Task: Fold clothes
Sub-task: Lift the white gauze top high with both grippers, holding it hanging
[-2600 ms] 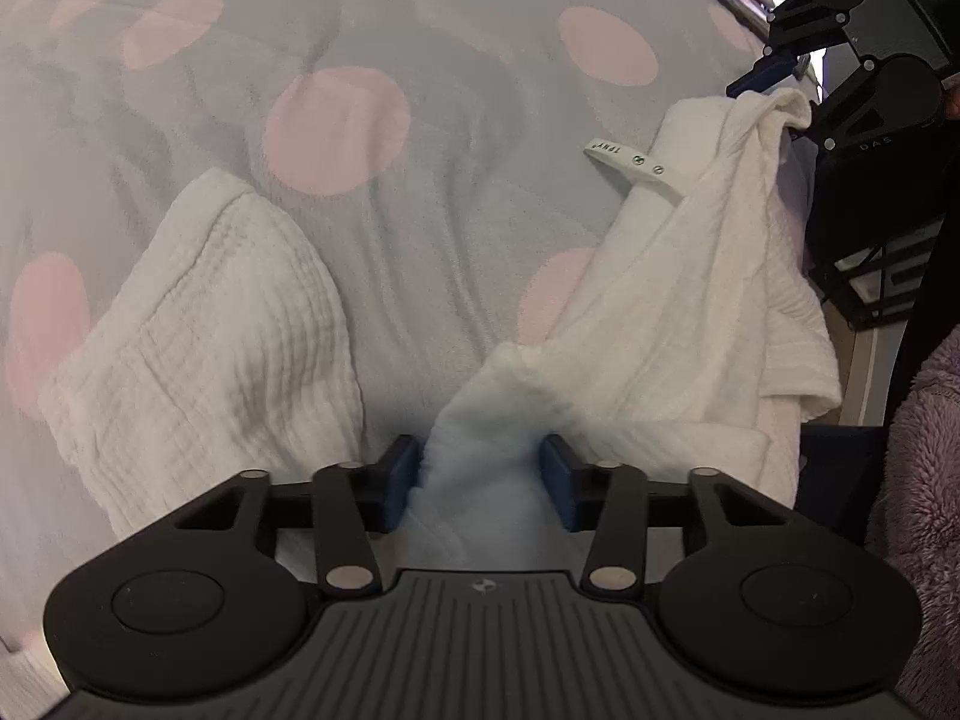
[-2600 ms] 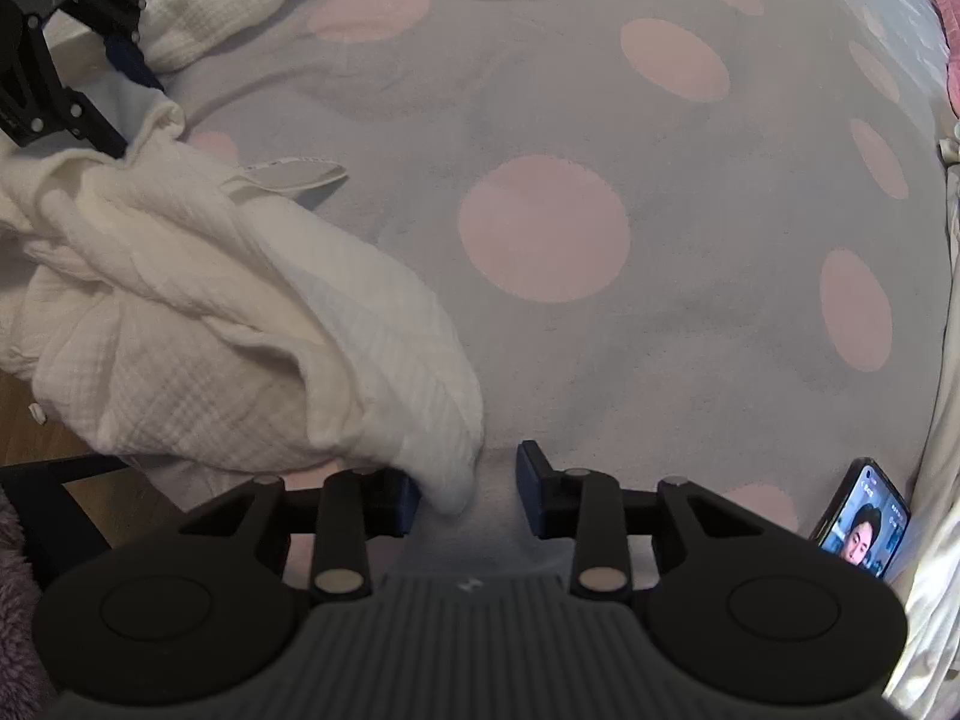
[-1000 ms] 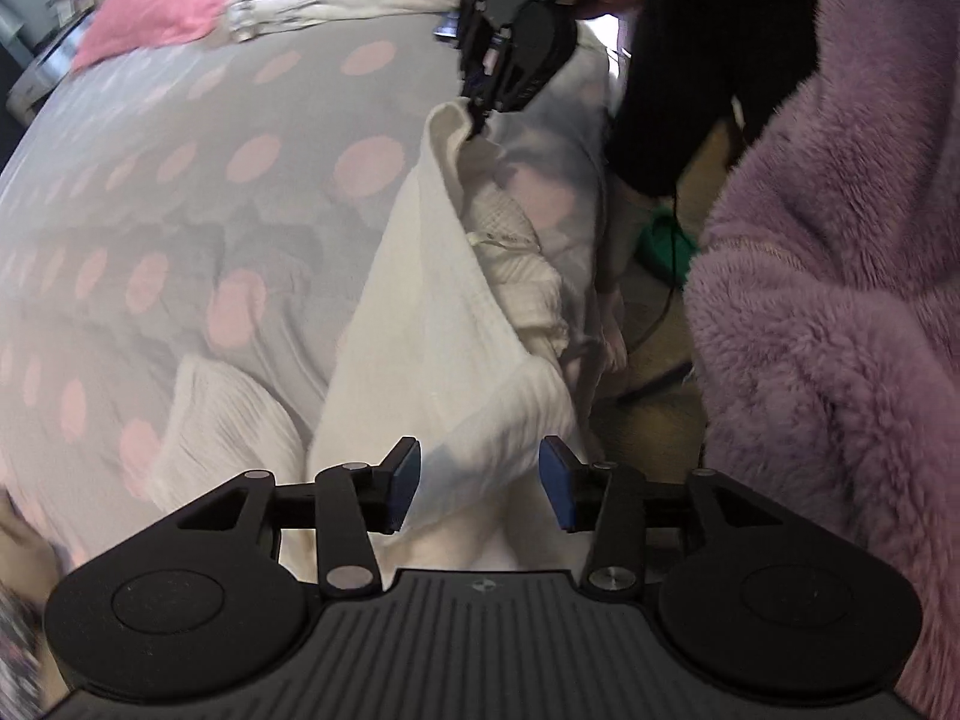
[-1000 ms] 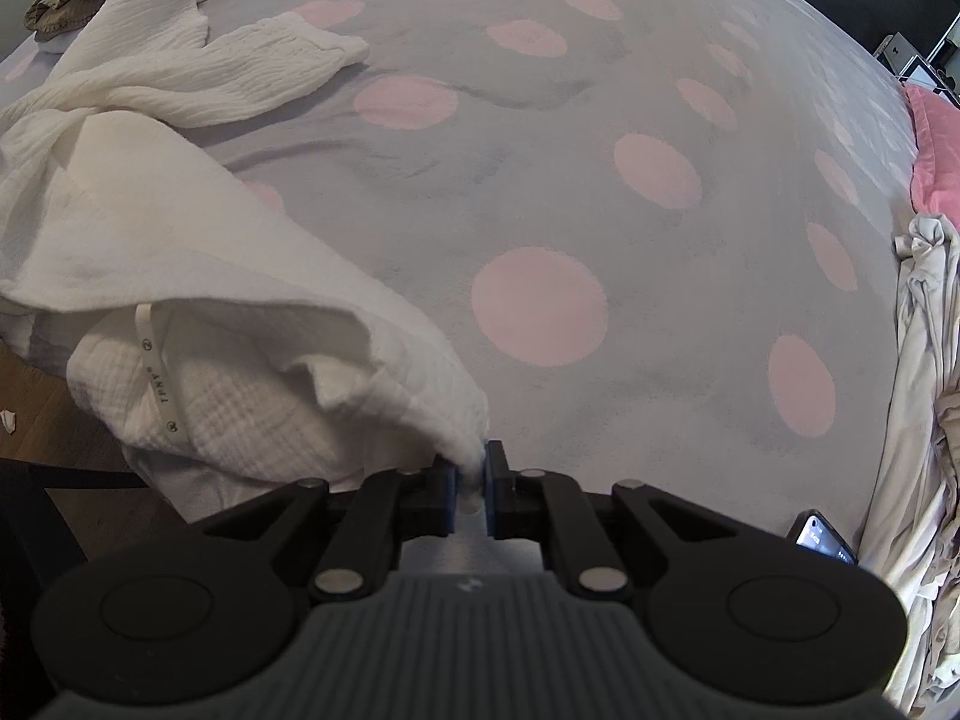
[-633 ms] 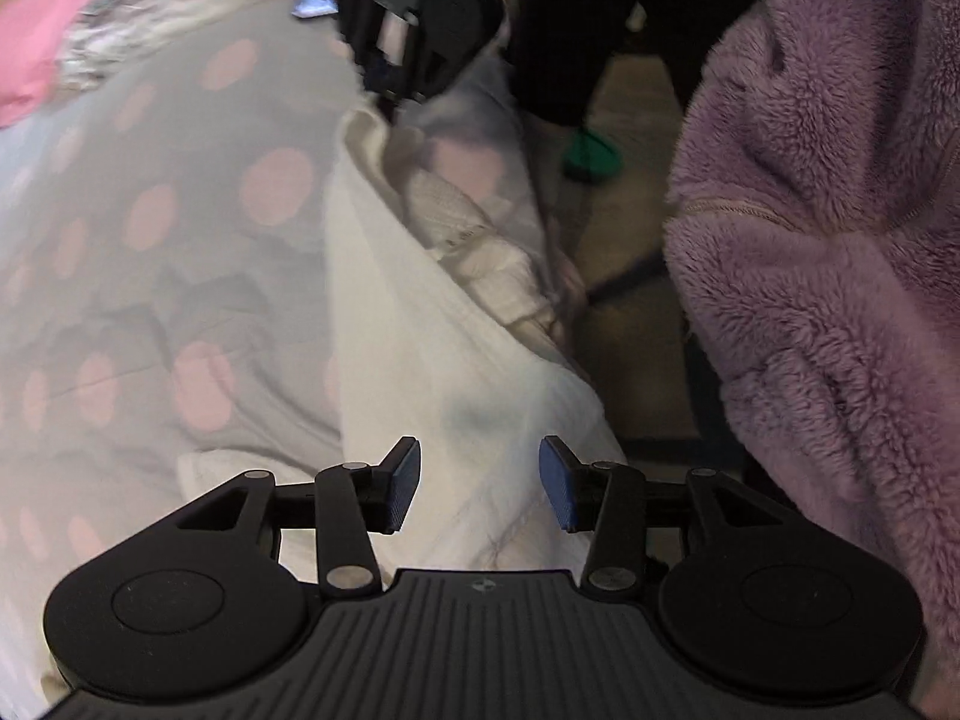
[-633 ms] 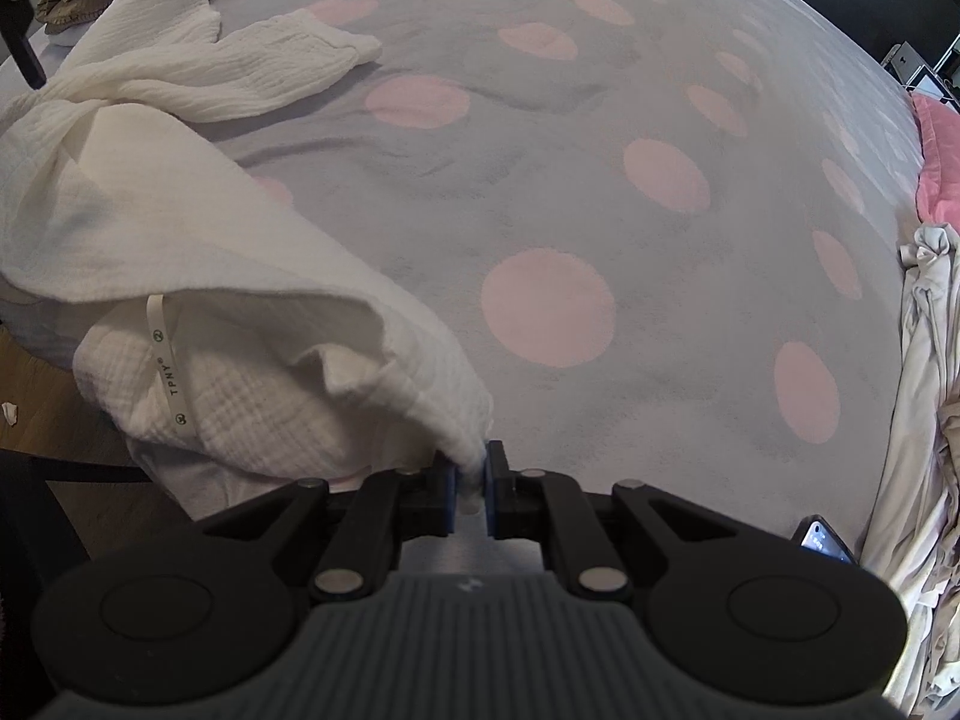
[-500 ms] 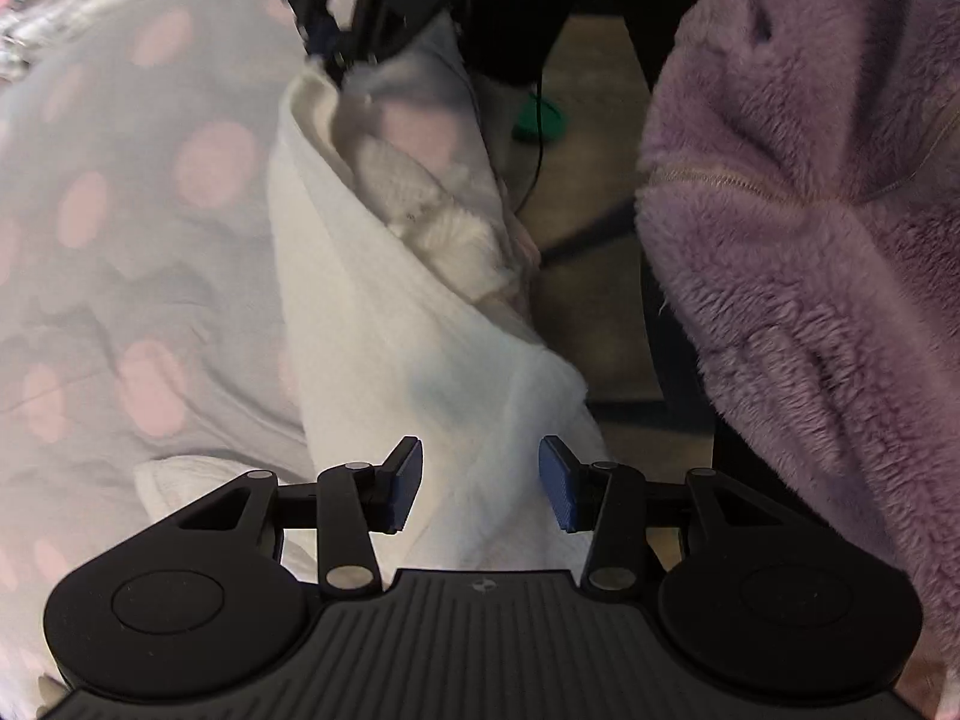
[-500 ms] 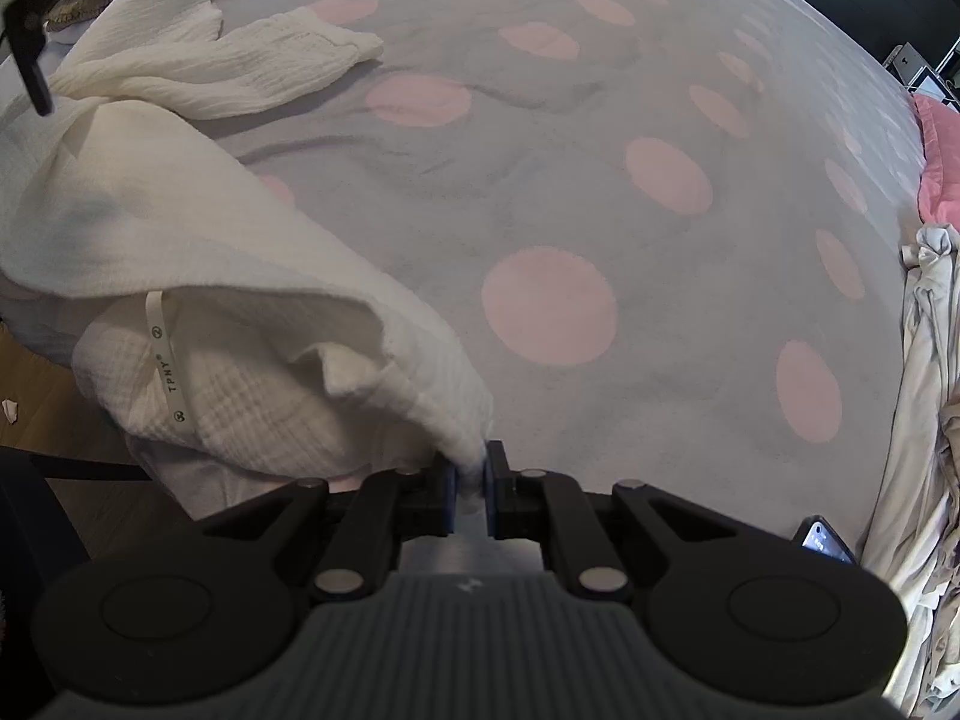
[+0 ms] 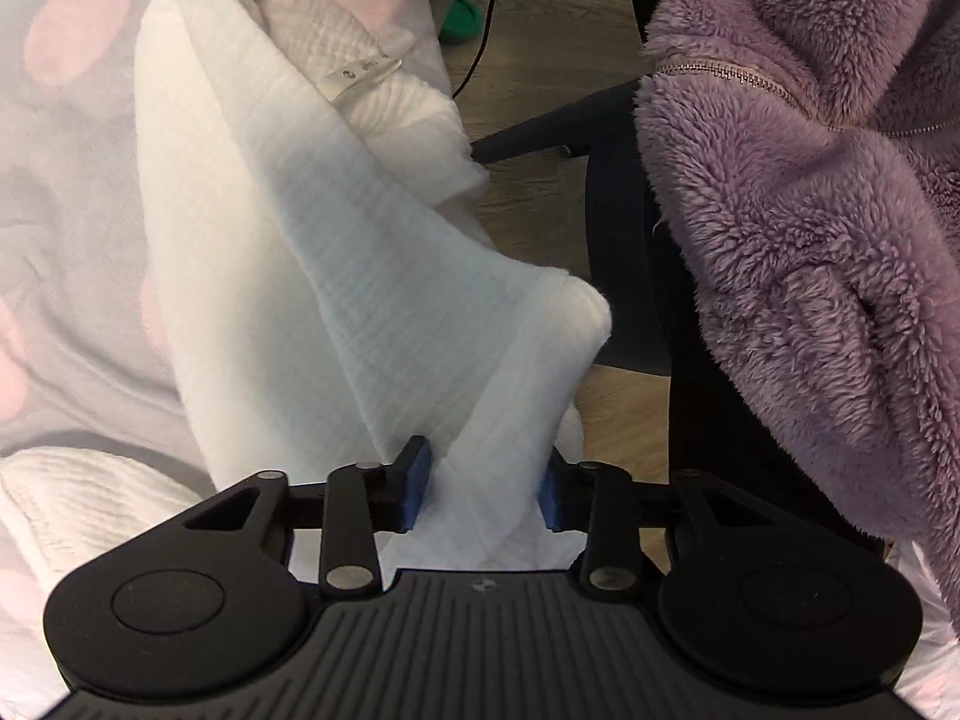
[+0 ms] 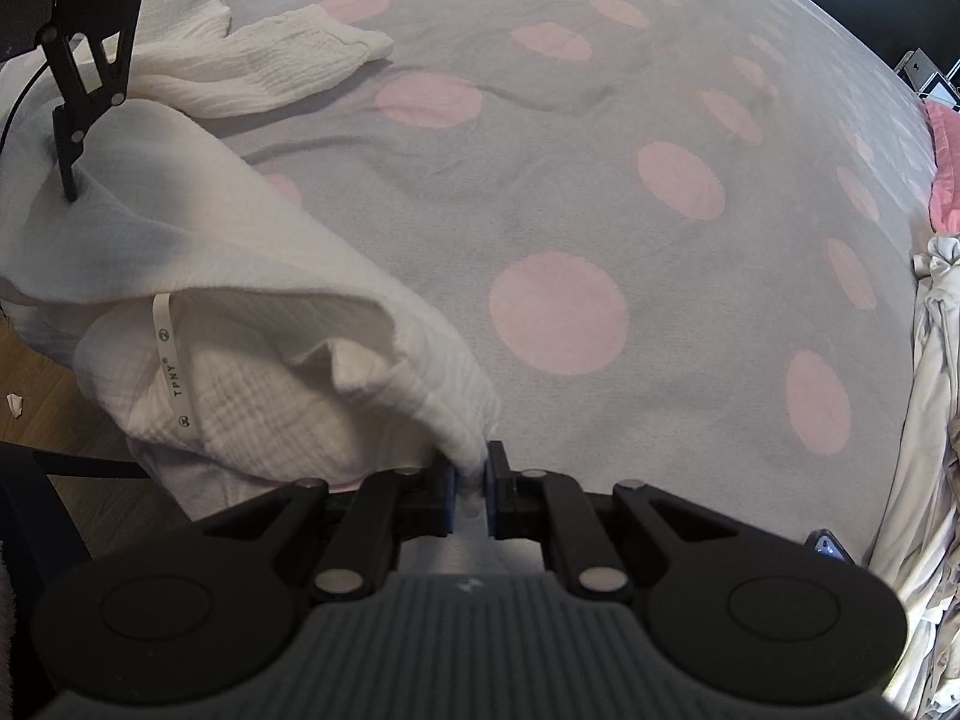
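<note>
The bed (image 10: 600, 138), covered in grey fabric with pink dots, is the landmark. A white crinkled garment (image 10: 252, 300) lies along the bed's near edge, part draped over the side toward the wooden floor (image 9: 540, 60), one sleeve spread further up on the bed. A purple fleece sleeve (image 9: 810, 210) hangs beside the bed over that floor. The left gripper (image 9: 483, 483) stands at the bed's edge, its jaws apart with garment cloth running between them. The right gripper (image 10: 472, 495) has its jaws closed on a garment corner, just above the bed. A white label (image 10: 171, 360) on the garment reads TPNY.
</note>
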Demonstrator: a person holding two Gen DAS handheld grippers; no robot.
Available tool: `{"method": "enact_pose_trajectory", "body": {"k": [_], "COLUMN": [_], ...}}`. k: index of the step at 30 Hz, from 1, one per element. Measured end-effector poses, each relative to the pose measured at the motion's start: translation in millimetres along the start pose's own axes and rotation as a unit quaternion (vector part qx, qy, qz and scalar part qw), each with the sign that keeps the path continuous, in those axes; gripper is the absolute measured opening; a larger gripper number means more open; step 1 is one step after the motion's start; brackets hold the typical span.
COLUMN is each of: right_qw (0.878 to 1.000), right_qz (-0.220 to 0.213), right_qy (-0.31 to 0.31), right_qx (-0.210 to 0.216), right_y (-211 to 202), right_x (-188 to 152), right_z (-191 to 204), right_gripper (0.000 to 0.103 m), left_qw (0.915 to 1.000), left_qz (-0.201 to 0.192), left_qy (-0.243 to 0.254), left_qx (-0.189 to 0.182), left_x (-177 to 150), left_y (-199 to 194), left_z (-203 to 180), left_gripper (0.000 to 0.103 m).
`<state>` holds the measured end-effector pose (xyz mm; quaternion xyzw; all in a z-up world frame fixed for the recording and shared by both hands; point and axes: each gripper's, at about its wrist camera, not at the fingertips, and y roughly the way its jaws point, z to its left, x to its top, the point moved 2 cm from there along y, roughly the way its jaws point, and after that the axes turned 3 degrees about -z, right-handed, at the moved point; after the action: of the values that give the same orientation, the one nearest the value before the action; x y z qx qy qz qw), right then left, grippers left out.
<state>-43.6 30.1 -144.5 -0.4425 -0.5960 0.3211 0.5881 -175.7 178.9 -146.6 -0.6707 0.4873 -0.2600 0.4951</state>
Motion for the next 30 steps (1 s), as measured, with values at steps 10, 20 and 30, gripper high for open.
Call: {"method": "enact_pose_trajectory", "body": {"k": [10, 20, 30], "right_qw": [1.000, 0.994, 0.954], "right_qz": [0.001, -0.073, -0.246], "right_qy": [0.009, 0.052, 0.072], "right_qx": [-0.010, -0.062, -0.156], "right_y": [1, -31, -172], "right_x": [-2, 13, 65], "right_z": [-5, -16, -30], "right_gripper": [0.010, 0.008, 0.008], "left_qw": [0.9909, 0.9030, 0.7355], "left_qz": [-0.068, -0.227, -0.419], "left_qy": [-0.083, -0.299, -0.394], "left_qx": [0.081, 0.209, 0.359], "left_x": [-27, -95, -150], "left_y": [-25, -67, -177], "left_z": [-13, -41, -95], "left_gripper": [0.014, 0.013, 0.008]}}
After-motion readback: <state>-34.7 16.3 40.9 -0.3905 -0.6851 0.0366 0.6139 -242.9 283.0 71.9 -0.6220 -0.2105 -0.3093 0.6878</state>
